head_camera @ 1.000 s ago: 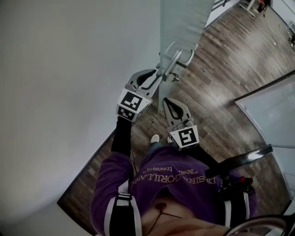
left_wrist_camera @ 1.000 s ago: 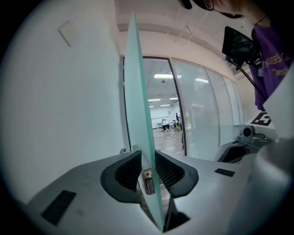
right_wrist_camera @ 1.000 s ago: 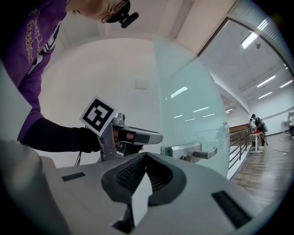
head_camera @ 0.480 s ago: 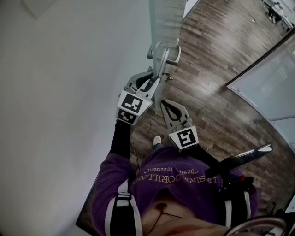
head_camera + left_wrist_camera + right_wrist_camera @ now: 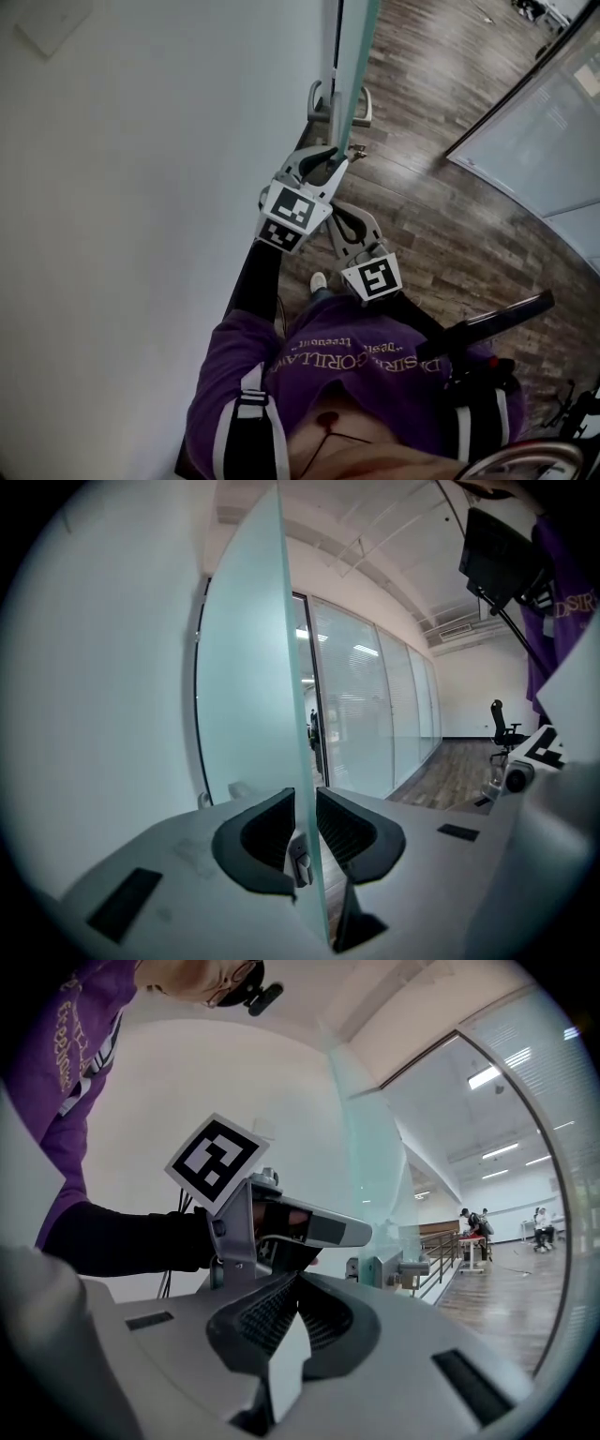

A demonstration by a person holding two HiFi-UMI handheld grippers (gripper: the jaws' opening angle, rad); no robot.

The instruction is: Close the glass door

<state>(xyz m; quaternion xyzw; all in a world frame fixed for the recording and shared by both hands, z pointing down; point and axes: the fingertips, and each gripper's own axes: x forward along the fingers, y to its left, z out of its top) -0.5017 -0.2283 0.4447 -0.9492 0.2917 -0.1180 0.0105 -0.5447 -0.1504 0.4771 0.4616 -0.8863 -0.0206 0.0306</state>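
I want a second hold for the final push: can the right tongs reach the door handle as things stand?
Probably not straight on. The right tongs sit shut just behind the left tongs, which clamp the glass door's edge; the handle lies beyond both, so the left tongs block the line.

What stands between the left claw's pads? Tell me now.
The glass door, seen edge-on, with the left claw shut on it; the left gripper view shows that.
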